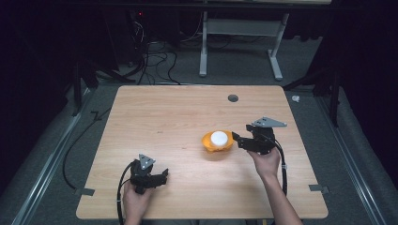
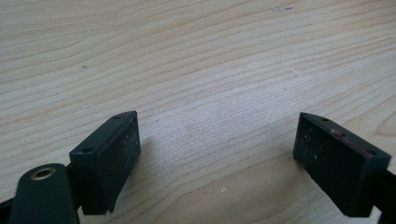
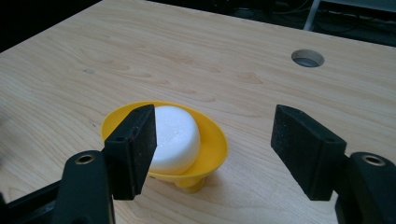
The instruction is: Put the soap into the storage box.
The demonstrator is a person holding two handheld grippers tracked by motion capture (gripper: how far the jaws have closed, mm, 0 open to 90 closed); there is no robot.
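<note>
A pale wooden table [image 1: 187,112] seen from above, with a person's forearms coming in from the near edge, each hand holding a black two-jaw gripper.

Right of the table's middle stands a small yellow plastic bowl on a short foot [image 3: 212,135]. Inside it rests a white, round, puck-shaped block [image 3: 175,135], sitting low in the hollow and leaning slightly towards one side. The bowl likely serves to keep the block from sliding about, so it can be carried or reached as one unit.

The right gripper [image 1: 237,139] is held level, pointing towards the bowl from its right side, its tips just beside the rim. In the right gripper view its jaws stand apart with bare table between them. One jaw overlaps the bowl's near edge in the picture, but the bowl sits beyond and to that side, not in the gap, and whether that jaw brushes the rim cannot be told. This claw grips nothing – it looks lined up for an approach to the bowl or the block rather than a hold.

The left gripper [image 1: 164,176] rests well apart from the bowl, near the front left of the table, seemingly parked out of the way. In its own view the jaws are spread wide over bare wood grain, holding and touching nothing.

A round cable hole [image 1: 233,98] sits near the table's far edge – beyond it, dark floor and cables
</note>
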